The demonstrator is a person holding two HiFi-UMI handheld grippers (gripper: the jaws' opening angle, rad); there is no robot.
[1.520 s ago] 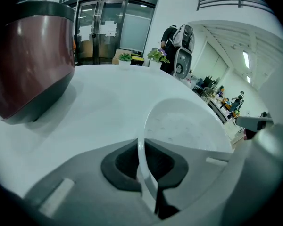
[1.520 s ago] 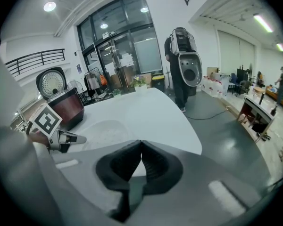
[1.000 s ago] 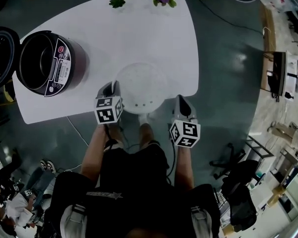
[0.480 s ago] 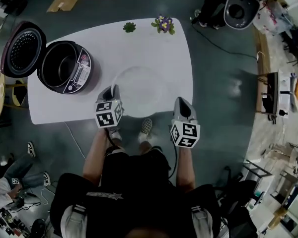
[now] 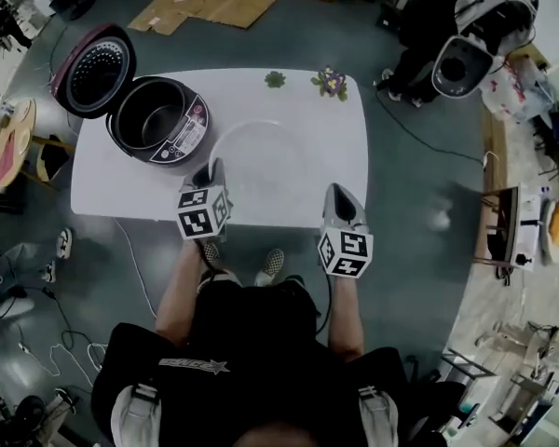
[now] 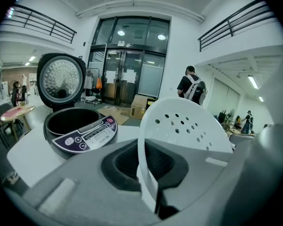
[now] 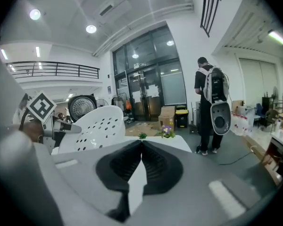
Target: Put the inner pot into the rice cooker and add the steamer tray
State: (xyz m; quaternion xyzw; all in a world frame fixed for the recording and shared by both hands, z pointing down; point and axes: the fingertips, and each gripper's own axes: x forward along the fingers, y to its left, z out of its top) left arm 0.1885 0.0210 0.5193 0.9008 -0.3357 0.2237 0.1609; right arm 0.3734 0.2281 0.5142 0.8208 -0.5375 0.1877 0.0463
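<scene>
The white perforated steamer tray [image 6: 188, 126] hangs above the white table [image 5: 326, 175], and its rim is clamped in my left gripper [image 6: 144, 147]. In the head view the tray [image 5: 261, 156] shows faintly ahead of the left gripper [image 5: 210, 173]. The dark rice cooker [image 5: 158, 119] stands at the table's far left with its lid [image 5: 93, 59] swung open and a dark pot inside. It sits left of the held tray [image 6: 80, 131]. My right gripper [image 5: 340, 196] is shut on nothing [image 7: 141, 142], to the right of the tray [image 7: 96, 126].
Two small potted plants [image 5: 276, 79] [image 5: 333, 83] stand at the table's far edge. A person with a backpack [image 7: 210, 107] stands beyond the table's right end. Flattened cardboard [image 5: 214, 3] lies on the floor behind, and a small round table [image 5: 14, 138] is at the left.
Both grippers have risen, lifting the steamer tray up off the table. In the head view the table and cooker now look smaller and farther off.
</scene>
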